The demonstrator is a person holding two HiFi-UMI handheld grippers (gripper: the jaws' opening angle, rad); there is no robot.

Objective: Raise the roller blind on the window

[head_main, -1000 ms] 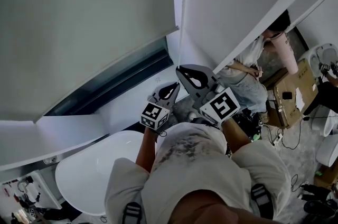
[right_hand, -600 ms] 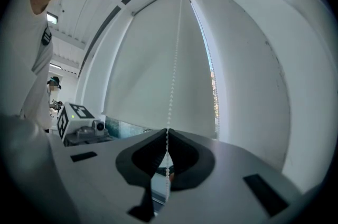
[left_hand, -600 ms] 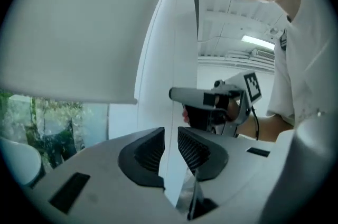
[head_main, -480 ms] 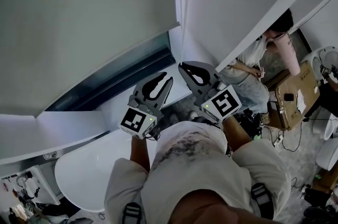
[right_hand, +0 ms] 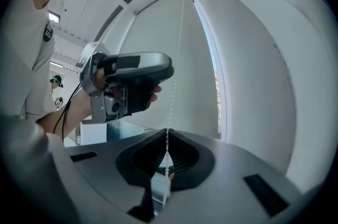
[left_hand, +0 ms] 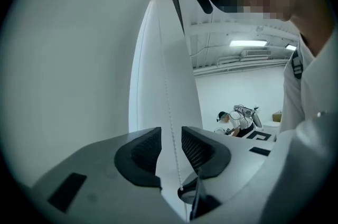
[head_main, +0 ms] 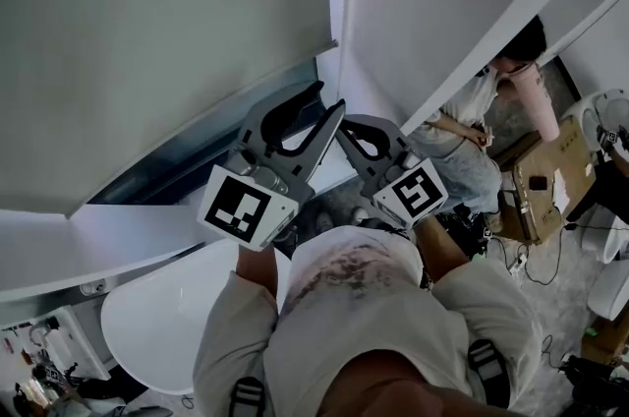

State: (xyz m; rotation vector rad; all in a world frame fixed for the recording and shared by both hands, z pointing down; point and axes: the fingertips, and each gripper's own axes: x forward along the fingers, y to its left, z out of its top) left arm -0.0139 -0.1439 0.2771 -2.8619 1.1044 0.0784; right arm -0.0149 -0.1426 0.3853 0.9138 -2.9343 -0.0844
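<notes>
**A:** Which claw has the chain?

**B:** My right gripper (right_hand: 167, 136). Its jaws are pinched together on the bead chain (right_hand: 177, 59), low on its run.

**A:** And the left?

**B:** My left gripper (left_hand: 170, 136) sits higher up the same chain, above the right one. Its jaws stand a little apart. The chain drops straight through the gap and neither pad presses it, so that claw holds nothing.

**A:** How does the chain lie?

**B:** Upright, top to bottom, just beside the right edge of the roller blind (head_main: 157, 31), and it crosses both pairs of jaws squarely. The blind covers most of the window, with only a dark strip of glass (head_main: 167, 164) showing under its bottom edge.

**A:** So what does the next pull hinge on?

**B:** As I judge it, the left is the higher claw and sits astride the chain, so it only needs to close where it is. Then it draws down along that vertical line while the right lets go. I can't tell whether this strand raises the blind.
</notes>
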